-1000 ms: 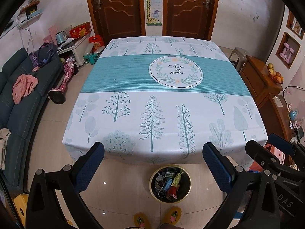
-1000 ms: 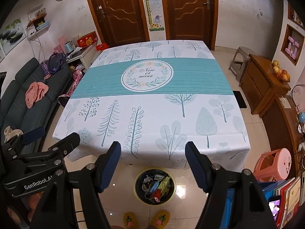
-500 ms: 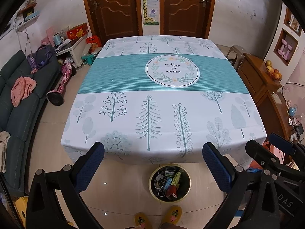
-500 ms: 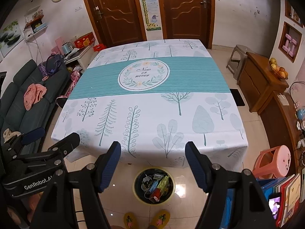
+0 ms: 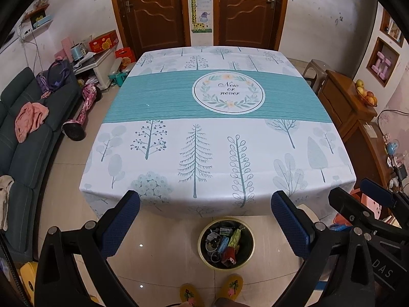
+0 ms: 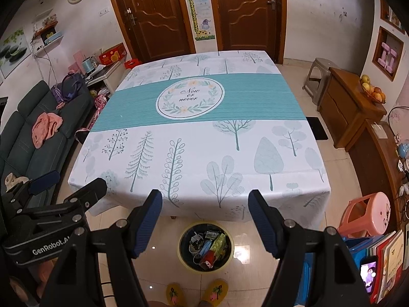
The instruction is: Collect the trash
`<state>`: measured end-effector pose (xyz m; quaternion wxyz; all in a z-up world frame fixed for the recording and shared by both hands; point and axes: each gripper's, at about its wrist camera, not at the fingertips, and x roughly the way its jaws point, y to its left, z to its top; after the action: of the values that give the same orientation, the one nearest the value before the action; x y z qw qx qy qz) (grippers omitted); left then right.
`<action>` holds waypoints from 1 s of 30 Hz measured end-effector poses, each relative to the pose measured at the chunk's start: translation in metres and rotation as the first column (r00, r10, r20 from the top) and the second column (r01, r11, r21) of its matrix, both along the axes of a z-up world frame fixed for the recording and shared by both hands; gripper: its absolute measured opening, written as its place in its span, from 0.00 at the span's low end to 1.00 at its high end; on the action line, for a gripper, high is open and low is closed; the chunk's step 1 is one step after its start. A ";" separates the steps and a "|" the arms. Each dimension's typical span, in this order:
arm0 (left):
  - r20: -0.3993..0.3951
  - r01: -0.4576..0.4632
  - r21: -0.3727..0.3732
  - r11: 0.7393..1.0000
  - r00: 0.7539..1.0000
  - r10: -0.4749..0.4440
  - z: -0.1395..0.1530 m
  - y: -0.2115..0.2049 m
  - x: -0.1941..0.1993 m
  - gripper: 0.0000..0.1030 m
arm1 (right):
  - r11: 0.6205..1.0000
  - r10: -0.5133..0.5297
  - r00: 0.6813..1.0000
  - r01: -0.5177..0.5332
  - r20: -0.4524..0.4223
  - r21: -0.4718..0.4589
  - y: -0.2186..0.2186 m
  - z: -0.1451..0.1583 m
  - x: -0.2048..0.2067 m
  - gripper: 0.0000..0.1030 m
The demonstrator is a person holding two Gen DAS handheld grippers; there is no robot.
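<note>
A round trash bin (image 5: 200,243) (image 6: 180,247) stands on the tiled floor just in front of the table's near edge. It holds wrappers, a blue face mask and other trash (image 5: 227,243) (image 6: 207,245). The table (image 5: 217,140) (image 6: 199,148) wears a white and teal tree-print cloth with nothing lying on it. My left gripper (image 5: 204,200) hovers open above the bin with nothing between its fingers. To its right, my right gripper (image 6: 205,198) is also open and holds nothing. Each gripper shows in the other's view, the right one (image 5: 370,199) and the left one (image 6: 64,192).
The person's feet in yellow slippers (image 5: 212,291) stand right behind the bin. A dark sofa (image 5: 23,138) with clothes and a hoverboard (image 5: 81,112) lie left. Wooden cabinets (image 6: 350,107) with fruit, a pink stool (image 6: 365,212) and books (image 6: 386,253) are right.
</note>
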<state>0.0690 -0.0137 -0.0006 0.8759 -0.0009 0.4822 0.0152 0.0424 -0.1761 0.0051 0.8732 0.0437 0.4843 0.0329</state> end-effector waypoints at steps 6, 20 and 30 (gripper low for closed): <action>0.002 0.001 -0.001 1.000 1.000 -0.001 0.000 0.000 -0.001 0.98 | 1.000 0.001 1.000 -0.001 0.001 0.001 -0.001 0.000 0.000 0.68; 0.000 -0.010 -0.002 1.000 1.000 0.010 -0.001 -0.003 -0.005 0.98 | 1.000 0.003 1.000 -0.003 0.001 0.002 0.000 -0.001 -0.004 0.68; -0.001 -0.008 -0.004 1.000 1.000 0.008 -0.001 -0.003 -0.005 0.98 | 1.000 0.001 1.000 -0.001 -0.002 0.002 0.001 -0.002 -0.005 0.68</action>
<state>0.0637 -0.0165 -0.0015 0.8755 -0.0048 0.4828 0.0177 0.0377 -0.1751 0.0029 0.8728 0.0446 0.4849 0.0338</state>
